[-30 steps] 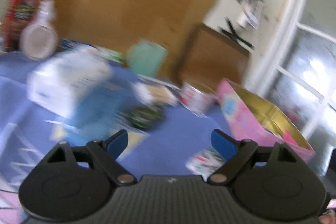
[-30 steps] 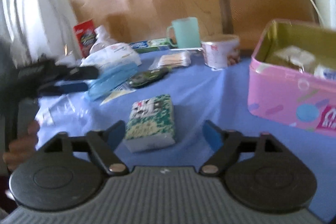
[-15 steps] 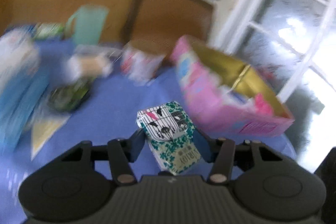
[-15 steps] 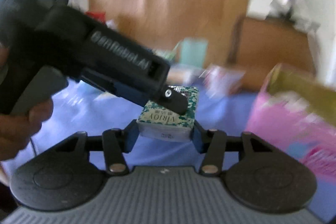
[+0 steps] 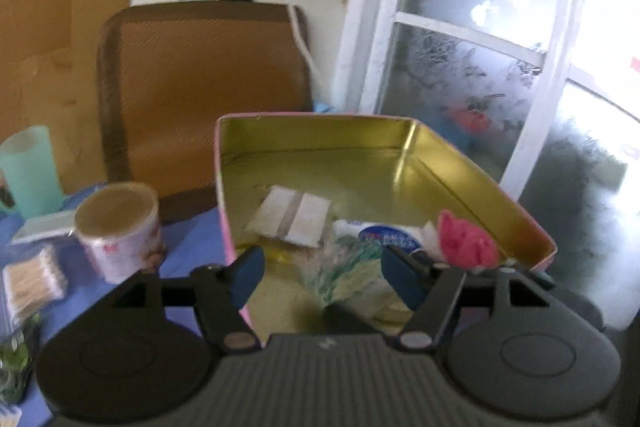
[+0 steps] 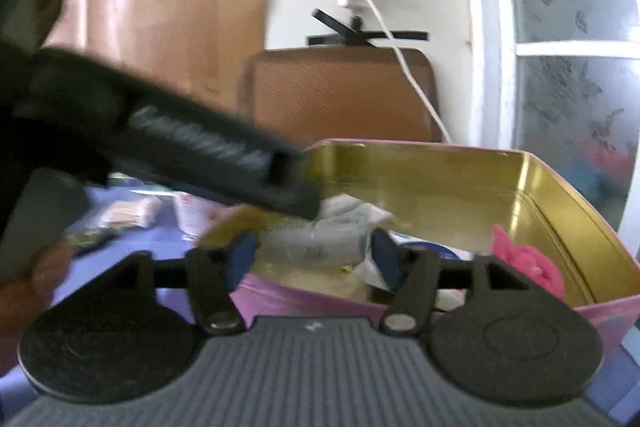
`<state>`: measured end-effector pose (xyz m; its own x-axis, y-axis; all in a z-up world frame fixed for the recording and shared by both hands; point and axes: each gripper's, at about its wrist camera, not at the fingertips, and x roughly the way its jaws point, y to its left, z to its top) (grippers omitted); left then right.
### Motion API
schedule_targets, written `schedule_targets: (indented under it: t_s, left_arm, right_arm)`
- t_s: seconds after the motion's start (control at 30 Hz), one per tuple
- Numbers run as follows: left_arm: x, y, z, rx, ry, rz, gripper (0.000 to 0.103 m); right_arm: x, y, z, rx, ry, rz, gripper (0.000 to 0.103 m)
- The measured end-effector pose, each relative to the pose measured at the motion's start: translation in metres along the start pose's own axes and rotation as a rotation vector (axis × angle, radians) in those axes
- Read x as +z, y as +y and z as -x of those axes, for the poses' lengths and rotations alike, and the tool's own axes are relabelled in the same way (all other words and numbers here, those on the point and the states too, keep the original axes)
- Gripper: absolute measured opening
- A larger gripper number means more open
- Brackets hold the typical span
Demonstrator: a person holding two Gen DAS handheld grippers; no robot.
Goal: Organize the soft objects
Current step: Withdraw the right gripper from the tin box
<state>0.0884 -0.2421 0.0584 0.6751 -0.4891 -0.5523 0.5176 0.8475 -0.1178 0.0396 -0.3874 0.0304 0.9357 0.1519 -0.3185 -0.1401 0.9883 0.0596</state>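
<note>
**Both grippers poised over the tin, the tissue pack just let go.**

The left gripper (image 5: 322,269) has just been opening; its blue pads stand apart with nothing clamped, and the green-patterned soft tissue pack (image 5: 348,277) lies below them inside the pink-walled, gold-lined metal tin (image 5: 480,183). The right gripper (image 6: 312,253) has also been widening and holds nothing. A blurred pale packet (image 6: 312,245) shows between its pads. Risk: the two tools crowd the tin's thin hard rim and could knock it, shifting the fuzzy pink cloth (image 5: 466,241) and crinkly wrappers.
</note>
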Motion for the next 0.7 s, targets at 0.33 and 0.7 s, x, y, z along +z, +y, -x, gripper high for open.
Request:
schedule_targets:
  t_s: [0.33,0.7]
  left_arm:
    - [-0.039,0.058,0.071,0.063,-0.115,0.122,0.074]
    - [-0.119,0.164,0.14,0.397,-0.127,0.276,0.074]
  right_arm:
    - [0.003,-0.016,0.026,0.081,-0.059,-0.144,0.03]
    - [0.012,0.08,-0.015,0.334,0.075,0.007,0.026]
